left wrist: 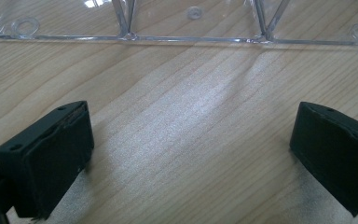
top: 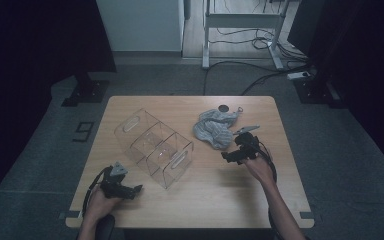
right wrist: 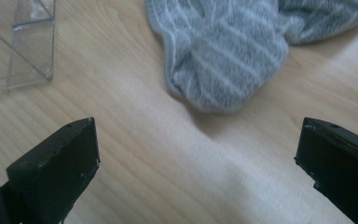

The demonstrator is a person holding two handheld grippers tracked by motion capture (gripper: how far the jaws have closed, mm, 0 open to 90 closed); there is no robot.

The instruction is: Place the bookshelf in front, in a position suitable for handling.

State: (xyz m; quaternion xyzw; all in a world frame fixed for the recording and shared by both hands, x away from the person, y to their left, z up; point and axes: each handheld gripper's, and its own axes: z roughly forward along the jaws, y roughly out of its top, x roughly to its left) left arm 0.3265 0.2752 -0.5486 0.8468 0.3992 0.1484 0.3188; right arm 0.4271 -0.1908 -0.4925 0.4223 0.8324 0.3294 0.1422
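Observation:
A clear plastic organiser box (top: pixel 155 146) with several compartments stands on the wooden table (top: pixel 190 195) left of centre; its near wall (left wrist: pixel 191 28) runs across the top of the left gripper view. A crumpled grey striped cloth (top: pixel 214 128) lies right of centre, and in the right gripper view the cloth (right wrist: pixel 233 56) sits just ahead of the jaws. My left gripper (top: pixel 130 190) rests low near the front left edge, open, with bare wood between its jaws. My right gripper (top: pixel 232 154) hovers just in front of the cloth, open and holding nothing.
A small dark round spot (top: pixel 223 108) marks the table's far edge behind the cloth. Beyond the table stand a white desk frame (top: pixel 240 30) and cables on the grey floor. Bare wood (top: pixel 220 195) lies between the two hands.

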